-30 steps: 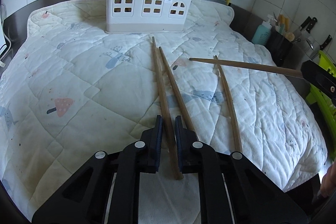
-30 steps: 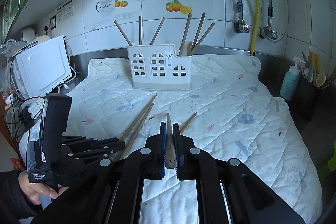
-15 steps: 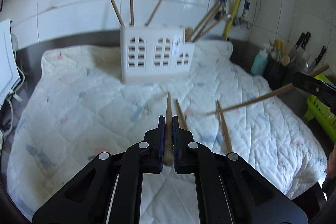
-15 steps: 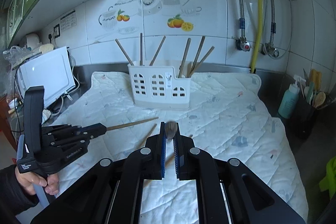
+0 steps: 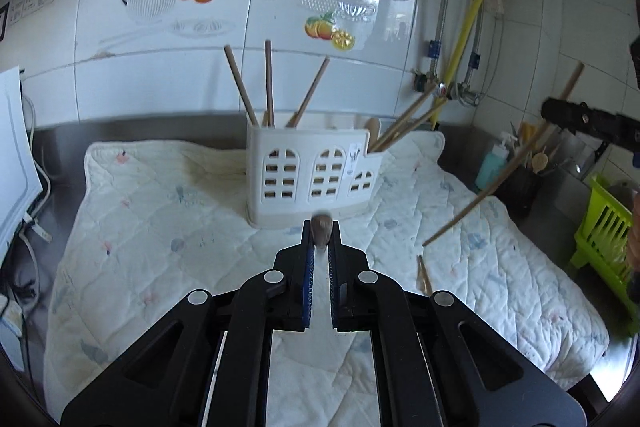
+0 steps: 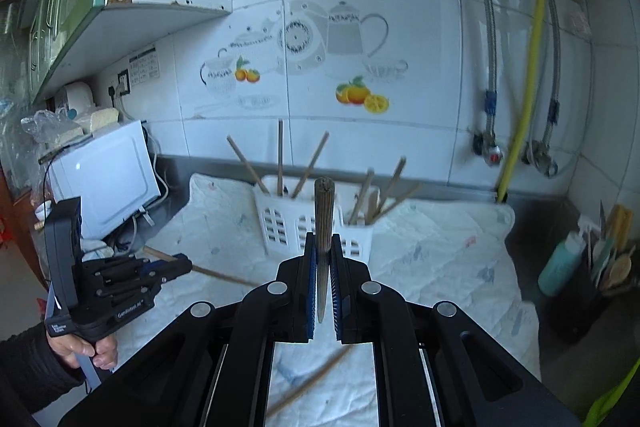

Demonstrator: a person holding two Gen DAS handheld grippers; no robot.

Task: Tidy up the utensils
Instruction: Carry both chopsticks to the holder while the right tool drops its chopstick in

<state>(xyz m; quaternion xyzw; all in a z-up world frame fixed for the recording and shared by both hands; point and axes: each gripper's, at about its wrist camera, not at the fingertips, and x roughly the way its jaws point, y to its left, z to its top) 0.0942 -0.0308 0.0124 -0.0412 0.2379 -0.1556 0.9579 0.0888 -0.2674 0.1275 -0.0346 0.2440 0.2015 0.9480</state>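
A white utensil holder (image 5: pixel 310 173) stands on the quilted mat (image 5: pixel 160 219) and holds several wooden chopsticks. My left gripper (image 5: pixel 320 241) is shut on a wooden chopstick (image 5: pixel 321 227) seen end-on, lifted above the mat in front of the holder. My right gripper (image 6: pixel 324 247) is shut on another chopstick (image 6: pixel 324 215), raised and pointing toward the holder (image 6: pixel 280 223). In the left wrist view the right gripper (image 5: pixel 592 123) is at the right with its chopstick (image 5: pixel 500 179) slanting down. In the right wrist view the left gripper (image 6: pixel 176 267) is at the left with its chopstick (image 6: pixel 224 277).
Loose chopsticks lie on the mat (image 5: pixel 424 273) (image 6: pixel 308 383). A white appliance (image 6: pixel 104 179) with cables stands left. A black pot of utensils (image 6: pixel 584 303) and a teal bottle (image 6: pixel 558 261) stand right, with a green rack (image 5: pixel 604 227). Pipes run down the tiled wall (image 6: pixel 524 67).
Both grippers have risen from the mat with their chopsticks and tilted up. The left closed on its chopstick and lifted it off the mat.
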